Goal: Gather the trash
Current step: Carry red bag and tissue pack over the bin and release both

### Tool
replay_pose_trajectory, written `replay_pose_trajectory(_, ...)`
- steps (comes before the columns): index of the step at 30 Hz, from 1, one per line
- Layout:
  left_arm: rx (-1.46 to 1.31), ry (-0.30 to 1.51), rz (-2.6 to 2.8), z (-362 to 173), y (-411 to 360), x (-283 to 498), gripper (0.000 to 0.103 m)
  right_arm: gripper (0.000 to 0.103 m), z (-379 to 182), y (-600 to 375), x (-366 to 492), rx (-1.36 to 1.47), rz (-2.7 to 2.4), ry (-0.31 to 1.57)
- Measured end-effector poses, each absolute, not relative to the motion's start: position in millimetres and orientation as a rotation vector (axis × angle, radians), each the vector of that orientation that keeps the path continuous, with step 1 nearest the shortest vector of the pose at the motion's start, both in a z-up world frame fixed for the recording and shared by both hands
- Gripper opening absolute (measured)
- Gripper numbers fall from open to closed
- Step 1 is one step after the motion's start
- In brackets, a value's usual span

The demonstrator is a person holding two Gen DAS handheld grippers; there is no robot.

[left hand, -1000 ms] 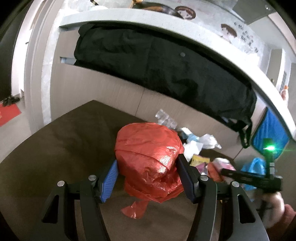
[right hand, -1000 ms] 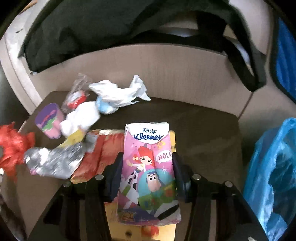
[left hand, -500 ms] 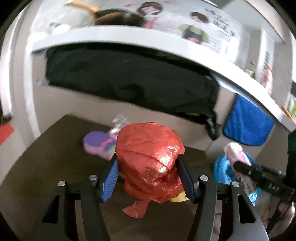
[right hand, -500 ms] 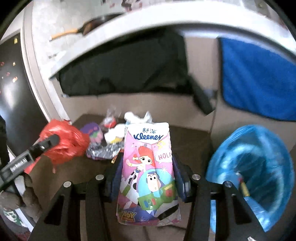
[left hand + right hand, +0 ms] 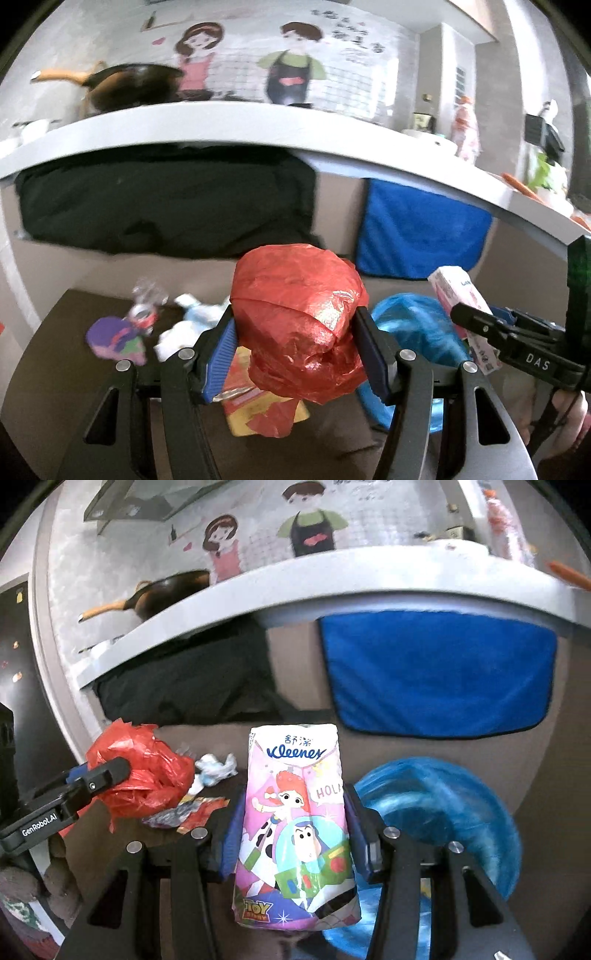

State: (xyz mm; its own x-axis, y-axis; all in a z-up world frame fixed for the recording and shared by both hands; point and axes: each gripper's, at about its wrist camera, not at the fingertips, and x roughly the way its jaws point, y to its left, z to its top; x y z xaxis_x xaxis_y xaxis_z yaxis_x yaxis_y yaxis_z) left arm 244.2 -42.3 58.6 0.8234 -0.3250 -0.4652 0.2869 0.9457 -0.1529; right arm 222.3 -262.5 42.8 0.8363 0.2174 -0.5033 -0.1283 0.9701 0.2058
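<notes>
Two grips | left gripper jaws clenched on crinkly, glossy red plastic bag, bulging between them | right gripper jaws clamp soft, printed Kleenex tissue pack, upright | shiny blue bin liner just right of them.

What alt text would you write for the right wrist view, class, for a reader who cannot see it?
The right claw is shut on a pink cartoon-printed Kleenex tissue pack, held upright above a dark brown table. To its right gapes an open blue plastic trash bag; to its left the left claw grips a crumpled red plastic bag.
</notes>
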Motion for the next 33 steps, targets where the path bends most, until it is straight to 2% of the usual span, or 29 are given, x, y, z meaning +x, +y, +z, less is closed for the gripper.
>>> replay_pose_trajectory(13,-0.002,0.489,-0.5,71,-142,262,0.061,0.046,76,-328,201,0.088,0.02,0.462)
replay_pose_trajectory(33,-0.016,0.663,-0.565,4,-187,289,0.061,0.047,13,-381,218,0.217,0.004,0.56)
